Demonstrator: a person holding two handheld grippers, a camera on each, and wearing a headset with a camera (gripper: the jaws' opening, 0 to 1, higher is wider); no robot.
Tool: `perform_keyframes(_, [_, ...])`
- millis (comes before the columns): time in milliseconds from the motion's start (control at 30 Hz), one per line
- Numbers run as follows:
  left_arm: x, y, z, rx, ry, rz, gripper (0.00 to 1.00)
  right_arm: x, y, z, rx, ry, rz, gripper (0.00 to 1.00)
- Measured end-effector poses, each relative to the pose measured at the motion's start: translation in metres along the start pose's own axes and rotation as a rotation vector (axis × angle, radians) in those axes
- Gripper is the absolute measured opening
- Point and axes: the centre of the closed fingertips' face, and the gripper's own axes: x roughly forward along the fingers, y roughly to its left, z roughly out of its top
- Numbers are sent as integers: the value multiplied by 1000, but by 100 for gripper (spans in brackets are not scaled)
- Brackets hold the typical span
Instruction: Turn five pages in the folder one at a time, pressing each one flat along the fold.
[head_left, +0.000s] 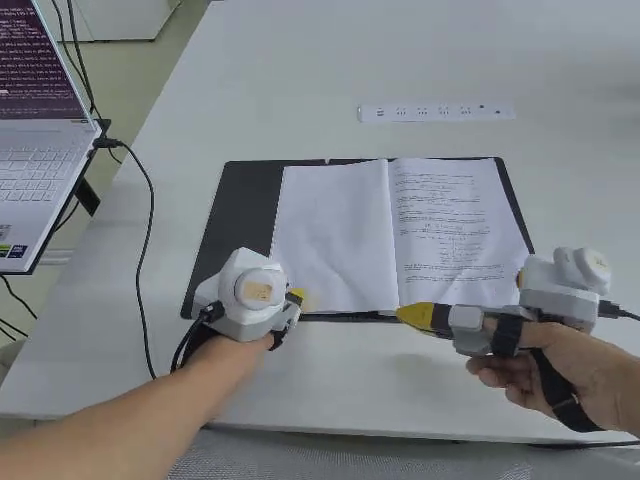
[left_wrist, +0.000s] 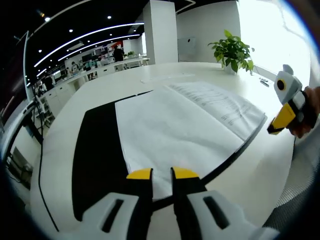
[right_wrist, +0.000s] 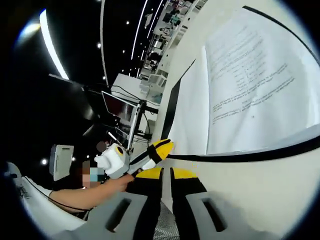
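The folder (head_left: 240, 215) is lying open on the table (head_left: 300, 60), its black cover showing to the left of the pages. A blank page (head_left: 335, 235) is lying on the left of the fold and a printed page (head_left: 450, 220) on the right, both resting flat.

The left gripper (head_left: 293, 298) is hovering at the folder's near left corner, just over the near edge of the blank page. In the left gripper view its yellow fingers (left_wrist: 140, 174) are sitting close together with only a thin slit between them, and nothing is caught there. I cannot tell whether they are touching the paper.

The right gripper (head_left: 412, 315) is being held just off the folder's near edge, below the printed page, pointing left towards the fold. Its fingers (right_wrist: 182, 173) are also drawn together and gripping nothing, and they are standing apart from the folder's edge.

A power strip (head_left: 437, 112) is lying beyond the folder's far edge. A laptop (head_left: 35, 150) is sitting well to the folder's left, with a cable (head_left: 145, 260) trailing down between the two. A plant (left_wrist: 231, 50) is standing far beyond the folder's right side.
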Motion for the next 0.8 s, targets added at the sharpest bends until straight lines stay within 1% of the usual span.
perform_keyframes(33, [-4,0,2,-7,-2,-3,15,-9,3,8,-41,-37,-19,10])
perform_keyframes(67, [-8,0,4,-11,-5,-1,16,-15,6,11,-69,-49,-27,11])
perform_keyframes(100, [-14,1,8,-20,-19,-1,18,-25,7,18,-109,-75,-55,13])
perform_keyframes(133, [-16,1,10,-26,-25,-3,20,-31,7,23,-137,-96,-84,16])
perform_keyframes(167, [-21,1,13,-43,-27,-11,22,-38,7,28,-178,-117,-112,20])
perform_keyframes(200, [-26,1,16,-47,-30,-11,26,-48,7,35,-233,-138,-150,24])
perform_keyframes(233, [-31,0,18,-45,-30,-16,30,-54,7,38,-265,-146,-177,28])
perform_keyframes(267, [-35,0,19,-49,-30,-18,33,-63,6,42,-314,-153,-215,32])
perform_keyframes(300, [-40,1,22,-50,-36,-18,36,-69,7,44,-355,-156,-239,35])
perform_keyframes(333, [-44,2,26,-42,-52,-15,37,-76,7,48,-411,-163,-267,39])
perform_keyframes(367, [-50,2,30,-35,-64,-17,36,-81,8,49,-439,-163,-286,41])
perform_keyframes(433, [-58,5,35,-33,-83,-7,37,-90,8,51,-490,-167,-323,43])
perform_keyframes(500, [-65,8,39,-30,-94,-5,39,-96,7,54,-518,-179,-343,45])
perform_keyframes(533, [-68,9,41,-28,-102,2,41,-101,6,56,-543,-193,-370,47])
perform_keyframes(600, [-75,11,44,-22,-113,0,46,-108,4,60,-581,-218,-411,52])
perform_keyframes(633, [-77,13,44,-22,-116,3,48,-112,4,64,-614,-246,-433,55])
perform_keyframes(667, [-81,14,46,-24,-127,7,52,-114,3,67,-631,-263,-449,58])
perform_keyframes(700, [-83,15,46,-26,-130,6,55,-116,2,66,-631,-269,-467,61])
perform_keyframes(767, [-86,16,46,-32,-128,5,62,-119,1,68,-637,-288,-478,67])
perform_keyframes(800, [-88,16,45,-33,-128,3,66,-120,0,70,-638,-303,-491,71])
